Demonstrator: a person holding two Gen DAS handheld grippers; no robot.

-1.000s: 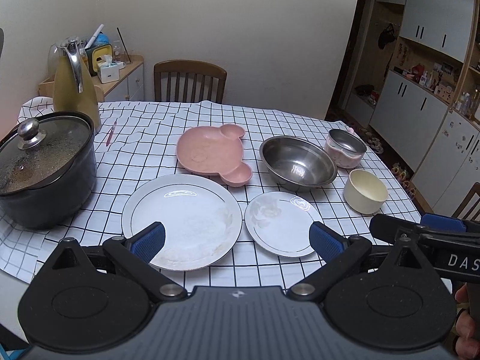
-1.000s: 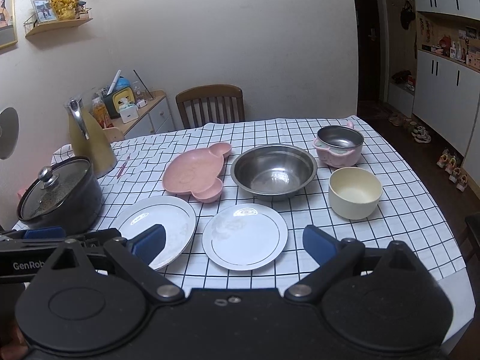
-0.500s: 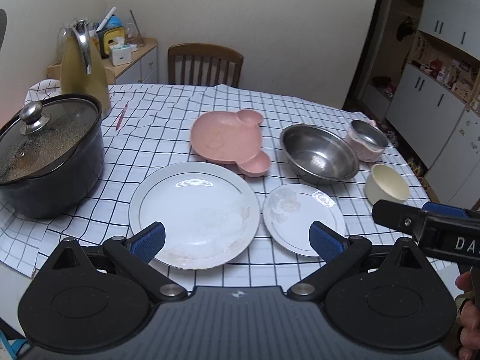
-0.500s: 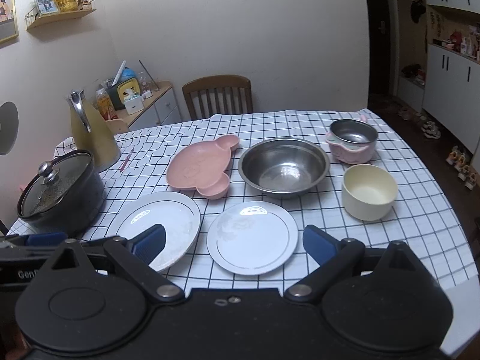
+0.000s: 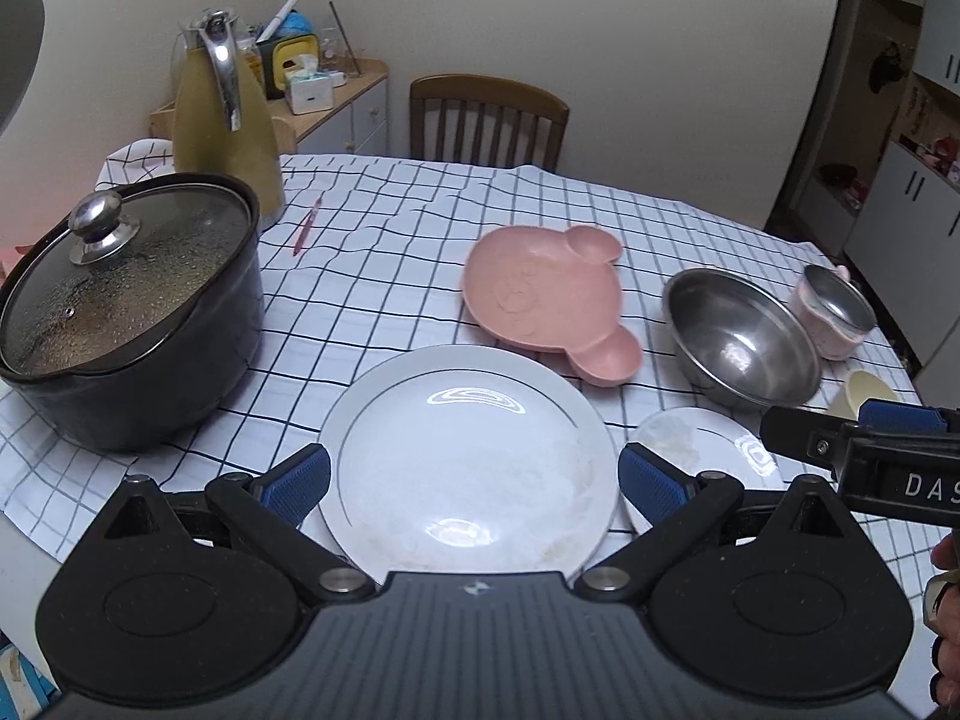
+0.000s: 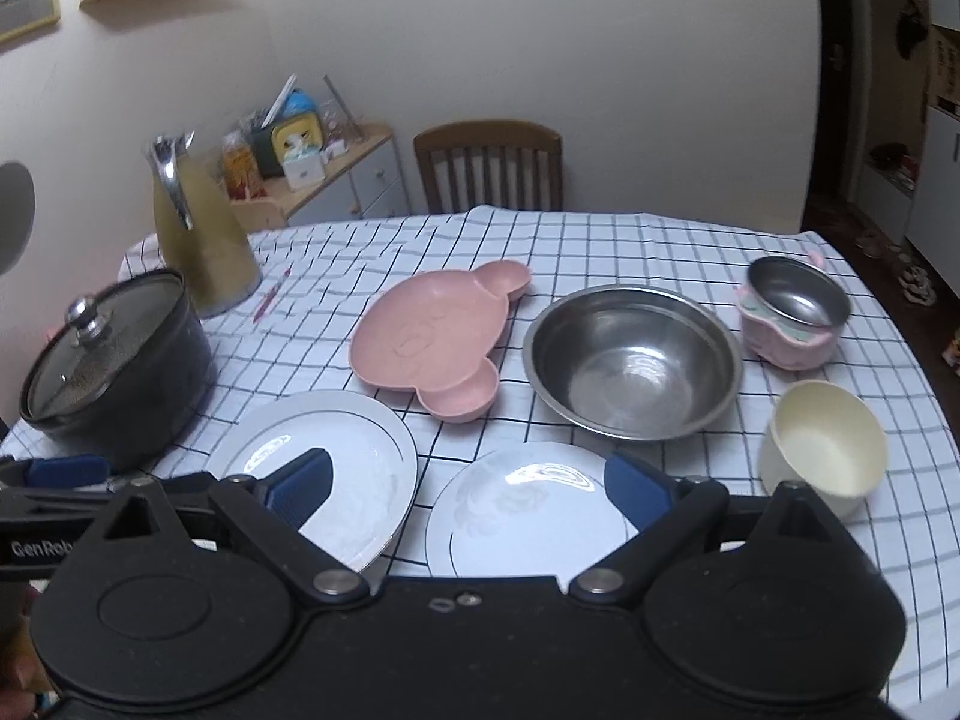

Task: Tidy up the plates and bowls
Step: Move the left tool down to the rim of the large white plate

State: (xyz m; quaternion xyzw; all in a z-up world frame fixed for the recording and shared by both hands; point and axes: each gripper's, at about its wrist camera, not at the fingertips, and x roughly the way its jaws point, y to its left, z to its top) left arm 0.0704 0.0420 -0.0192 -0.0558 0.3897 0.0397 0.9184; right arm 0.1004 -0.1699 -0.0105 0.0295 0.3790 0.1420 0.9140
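Plates and bowls all lie separate on the surface, nothing stacked; I judge the task unstarted. Left hand-held gripper and right hand-held gripper both released, empty, hovering over them.

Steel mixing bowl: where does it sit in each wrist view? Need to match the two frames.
Left wrist: large steel bowl at right of frame, right of the pink bear-shaped plate, behind the small white plate.
Right wrist: large steel bowl right of centre, between the pink plate and the cream bowl.
Shared landmark: the pink bear-shaped plate, immediately left of the bowl in both views.
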